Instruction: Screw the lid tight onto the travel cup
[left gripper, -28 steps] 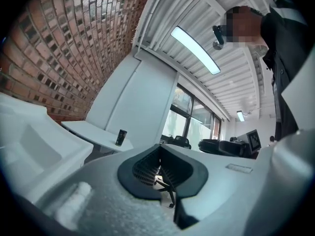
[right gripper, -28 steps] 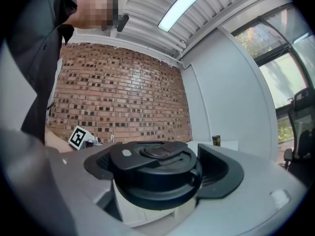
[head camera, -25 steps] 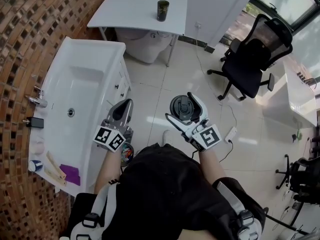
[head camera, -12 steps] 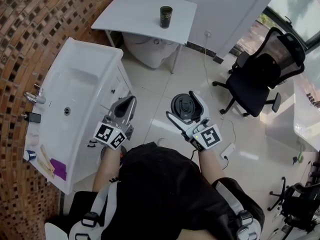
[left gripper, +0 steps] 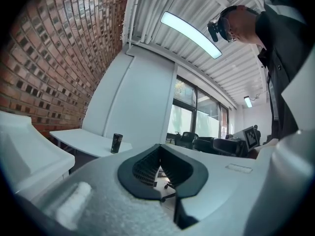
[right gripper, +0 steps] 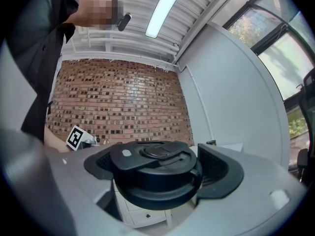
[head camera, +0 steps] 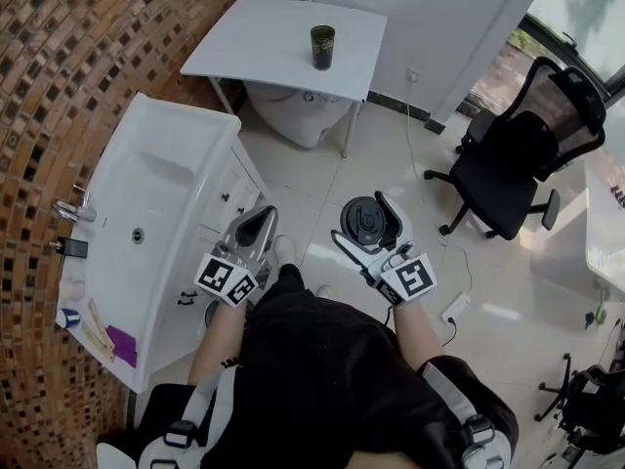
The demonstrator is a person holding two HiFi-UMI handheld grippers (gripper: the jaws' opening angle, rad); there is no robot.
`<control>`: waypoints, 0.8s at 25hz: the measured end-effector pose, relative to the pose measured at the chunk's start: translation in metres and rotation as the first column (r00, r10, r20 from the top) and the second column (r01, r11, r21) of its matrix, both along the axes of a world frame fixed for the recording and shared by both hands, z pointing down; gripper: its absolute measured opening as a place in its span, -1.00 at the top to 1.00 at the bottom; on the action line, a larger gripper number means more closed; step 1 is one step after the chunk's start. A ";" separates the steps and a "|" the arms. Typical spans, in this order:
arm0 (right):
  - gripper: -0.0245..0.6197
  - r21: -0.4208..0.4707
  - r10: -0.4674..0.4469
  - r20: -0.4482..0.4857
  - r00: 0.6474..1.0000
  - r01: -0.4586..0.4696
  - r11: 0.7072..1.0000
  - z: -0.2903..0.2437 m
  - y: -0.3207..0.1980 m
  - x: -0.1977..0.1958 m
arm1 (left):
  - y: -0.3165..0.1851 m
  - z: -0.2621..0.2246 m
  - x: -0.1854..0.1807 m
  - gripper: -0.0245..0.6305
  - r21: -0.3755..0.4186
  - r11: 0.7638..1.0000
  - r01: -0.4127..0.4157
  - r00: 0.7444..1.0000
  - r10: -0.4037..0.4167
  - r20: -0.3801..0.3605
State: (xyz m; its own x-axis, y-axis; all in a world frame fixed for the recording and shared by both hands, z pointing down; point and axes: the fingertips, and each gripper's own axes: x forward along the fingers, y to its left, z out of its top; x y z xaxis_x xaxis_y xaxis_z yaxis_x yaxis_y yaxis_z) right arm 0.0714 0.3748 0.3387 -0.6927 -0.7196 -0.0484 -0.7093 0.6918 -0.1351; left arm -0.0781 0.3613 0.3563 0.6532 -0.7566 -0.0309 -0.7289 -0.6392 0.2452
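Head view. A brick wall (head camera: 59, 86) runs down the left side; a sink (head camera: 146, 213) stands against it, with a tap (head camera: 73, 208) on its wall-side rim and a few small items (head camera: 107, 335) on its near end. Beyond the sink, a table (head camera: 264, 42) stands against the far wall (head camera: 459, 27), with a cup (head camera: 322, 47) upright on its right half and a rounded fixture (head camera: 293, 115) beneath it. An office chair (head camera: 522, 164) stands on the floor (head camera: 322, 179) to the right, well apart from the table. A power strip (head camera: 454, 308) lies on the floor just right of the person (head camera: 332, 379). The left gripper (head camera: 264, 215) lies just right of the sink; the right gripper (head camera: 371, 213) lies to its right, apart from it, with the lid (head camera: 361, 228) between its jaws.
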 end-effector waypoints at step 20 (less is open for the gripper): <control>-0.56 0.007 0.081 -0.050 0.995 -0.081 0.997 -0.005 -0.166 -0.050 | -0.190 0.013 -0.019 0.92 0.019 0.991 -0.132 0.991 0.132 -0.028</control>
State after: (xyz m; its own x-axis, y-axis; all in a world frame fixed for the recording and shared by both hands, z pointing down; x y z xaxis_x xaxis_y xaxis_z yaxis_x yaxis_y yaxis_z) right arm 0.0215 0.2086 0.3335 -0.6340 -0.7731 -0.0184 -0.7686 0.6326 -0.0947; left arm -0.0967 0.1717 0.3697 0.7459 -0.6629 -0.0642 -0.6303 -0.7338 0.2533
